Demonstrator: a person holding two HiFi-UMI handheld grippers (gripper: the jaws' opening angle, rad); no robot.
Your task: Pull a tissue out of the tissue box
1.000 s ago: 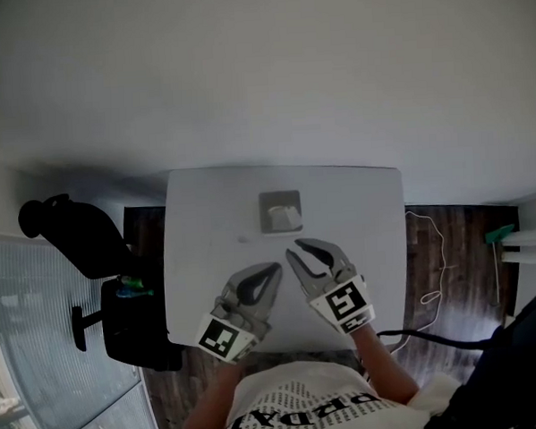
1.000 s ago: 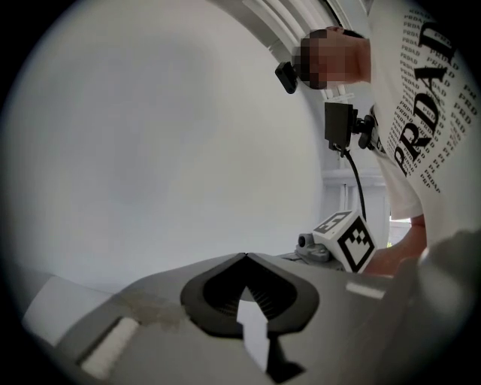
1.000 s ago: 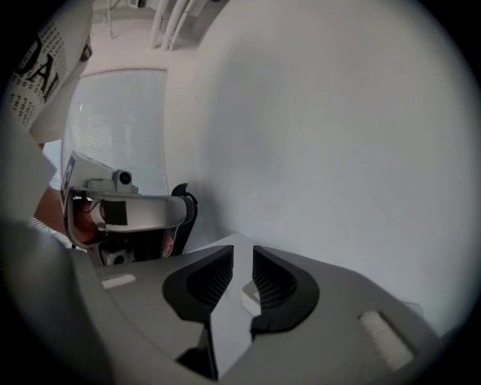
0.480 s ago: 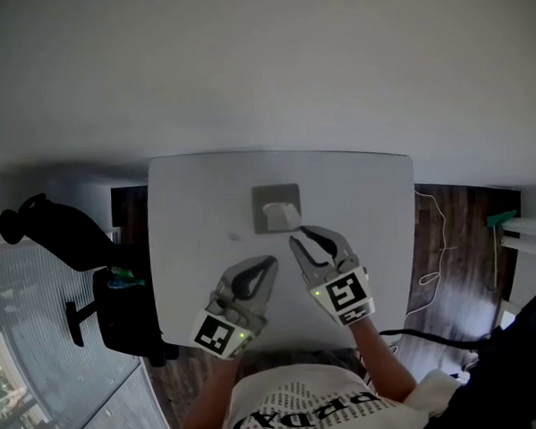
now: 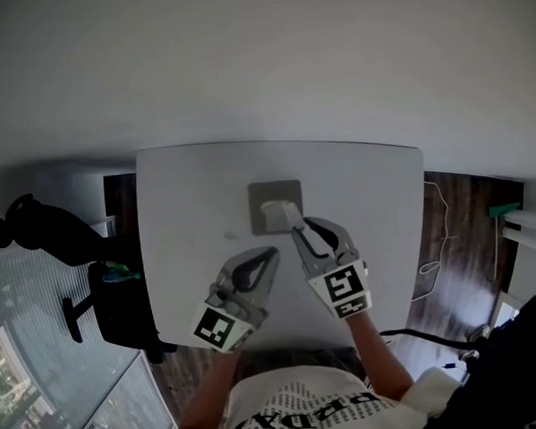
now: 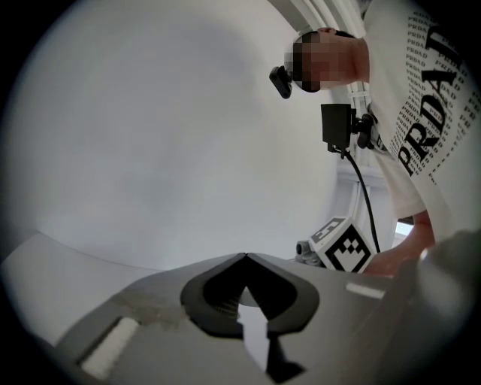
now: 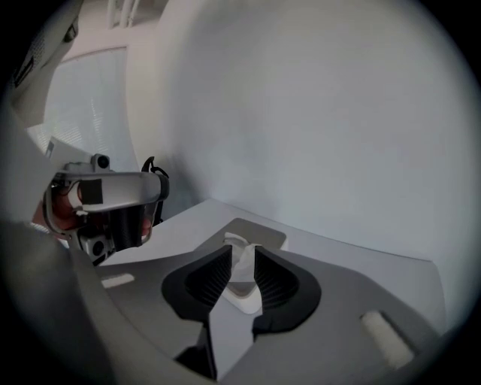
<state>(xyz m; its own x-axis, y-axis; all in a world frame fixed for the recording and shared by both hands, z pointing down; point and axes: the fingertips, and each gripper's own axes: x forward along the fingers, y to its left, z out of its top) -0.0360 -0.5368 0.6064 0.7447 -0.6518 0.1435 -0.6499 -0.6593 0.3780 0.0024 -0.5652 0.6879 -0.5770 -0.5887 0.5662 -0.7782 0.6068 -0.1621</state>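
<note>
Comparing against a second ago, we find both grippers lower and the right gripper (image 5: 309, 228) closer to the tissue box (image 5: 275, 196) in the middle of the desk (image 5: 186, 195). Its jaws have just been opening and stand partly apart, the upstanding tissue (image 7: 242, 259) framed in the gap but unpinched; the left gripper (image 5: 266, 254) is closed and empty. We judge the grasp imminent, not yet made.

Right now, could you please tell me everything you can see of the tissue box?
The tissue box is a low, square, grey box lying flat on the white table, near its middle. A white tissue stands crumpled out of its top opening. The right gripper, whose jaws have just been opening, points at it, the tissue showing in the gap between them; whether they touch it is unclear.
</note>
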